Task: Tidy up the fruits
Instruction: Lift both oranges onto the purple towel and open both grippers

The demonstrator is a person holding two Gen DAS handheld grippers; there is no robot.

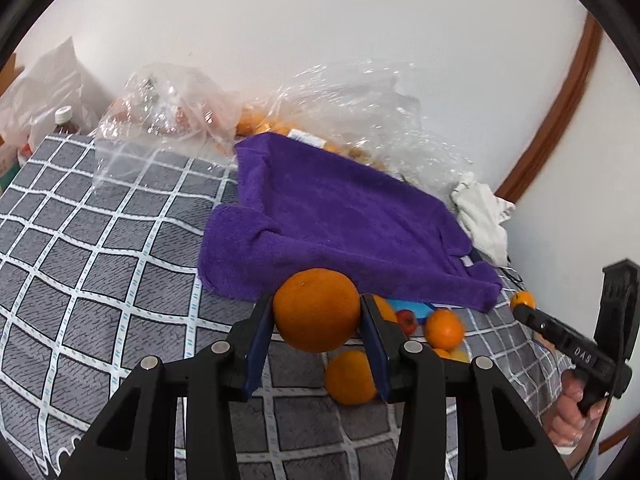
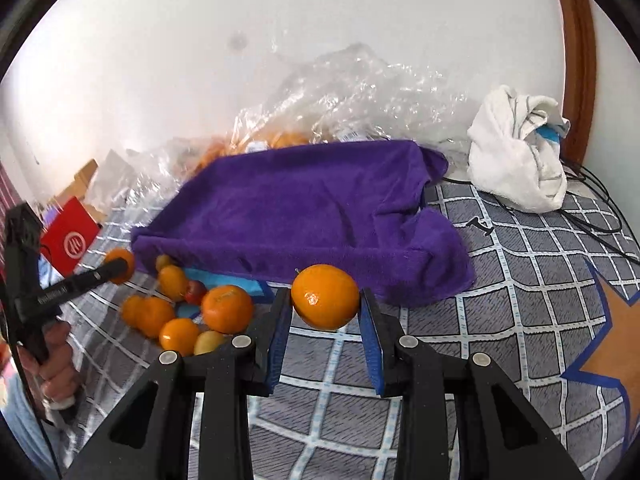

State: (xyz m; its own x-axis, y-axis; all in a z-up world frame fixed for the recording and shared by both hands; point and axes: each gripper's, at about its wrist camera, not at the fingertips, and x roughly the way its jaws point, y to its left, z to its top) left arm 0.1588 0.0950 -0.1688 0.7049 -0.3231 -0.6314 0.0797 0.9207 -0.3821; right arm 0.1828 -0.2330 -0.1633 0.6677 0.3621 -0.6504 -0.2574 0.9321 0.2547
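Grey checked cloth [image 2: 500, 300] covers the surface, white wall behind, crinkled clear bags [image 2: 360, 92] at the back. Both grippers are loaded: the left gripper [image 1: 316, 320] is clamped on a big round orange [image 1: 316, 310], the right gripper [image 2: 325, 306] pinches a smaller glossy mandarin [image 2: 325, 296], each fruit held clear of the cloth. Looks like the carry step, two picked at once. More loose fruit [image 2: 180, 312] sits in a pile just beside the purple towel [image 2: 304, 208], with one small red piece among the orange ones. Next, I'd judge, each needs a steady carry to its sorting spot and a gentle release, since round fruit will roll.
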